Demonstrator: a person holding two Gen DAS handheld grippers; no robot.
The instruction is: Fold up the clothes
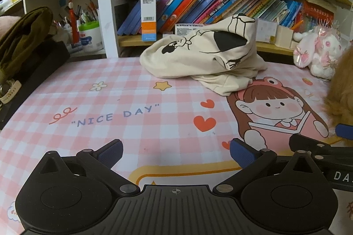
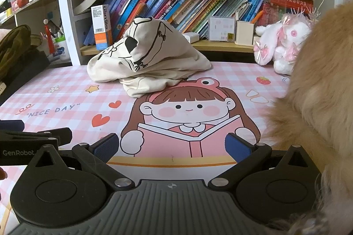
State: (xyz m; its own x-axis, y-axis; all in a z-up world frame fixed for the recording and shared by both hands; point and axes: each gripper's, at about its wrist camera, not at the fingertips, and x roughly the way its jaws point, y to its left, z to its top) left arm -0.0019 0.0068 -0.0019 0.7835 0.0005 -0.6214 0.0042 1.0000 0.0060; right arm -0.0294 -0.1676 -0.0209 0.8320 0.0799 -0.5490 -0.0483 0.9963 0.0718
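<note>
A cream garment with black cartoon print (image 1: 205, 56) lies crumpled in a heap at the far side of the pink checked mat (image 1: 123, 89), against the bookshelf. It also shows in the right wrist view, garment (image 2: 150, 60) on mat (image 2: 66, 89). My left gripper (image 1: 176, 152) hovers low over the mat's near part, open and empty, well short of the garment. My right gripper (image 2: 172, 145) is open too, above the printed girl with a book, nothing between its blue pads (image 2: 237, 145). Each gripper appears at the other view's edge.
A bookshelf (image 1: 198, 3) full of slanted books stands behind the mat. A white and pink plush rabbit (image 2: 284, 43) sits at the back right. An orange furry mass (image 2: 315, 102) crowds the right side. A dark olive bag (image 1: 19, 40) and a pen cup (image 1: 89, 34) are at the left.
</note>
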